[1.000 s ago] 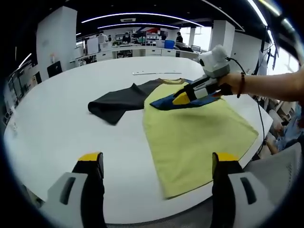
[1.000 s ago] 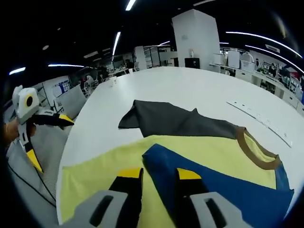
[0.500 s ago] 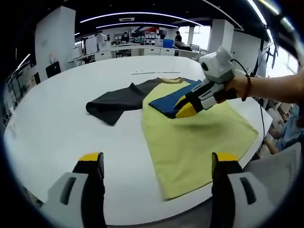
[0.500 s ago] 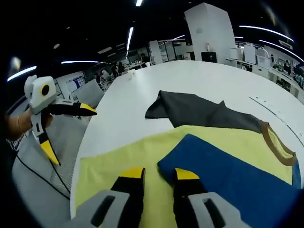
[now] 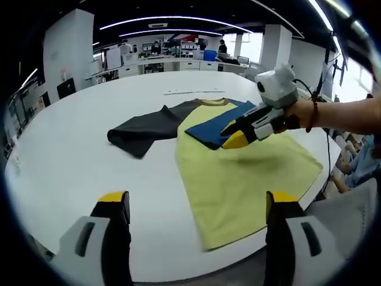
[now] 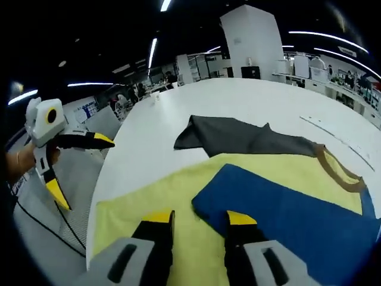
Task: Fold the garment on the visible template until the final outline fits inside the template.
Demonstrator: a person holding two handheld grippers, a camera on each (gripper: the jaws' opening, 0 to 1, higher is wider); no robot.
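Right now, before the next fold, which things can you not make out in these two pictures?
- Template outline: I can tell none on the white table in either view.
- T-shirt near hem, left gripper view: hidden behind the left gripper jaw.
- Right gripper: whether it grips the blue sleeve is unclear.
- Strip on the far table: too small to identify.

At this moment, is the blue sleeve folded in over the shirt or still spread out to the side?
Folded in. The blue sleeve lies flat on top of the yellow shirt body, while the dark sleeve is spread out on the white table.
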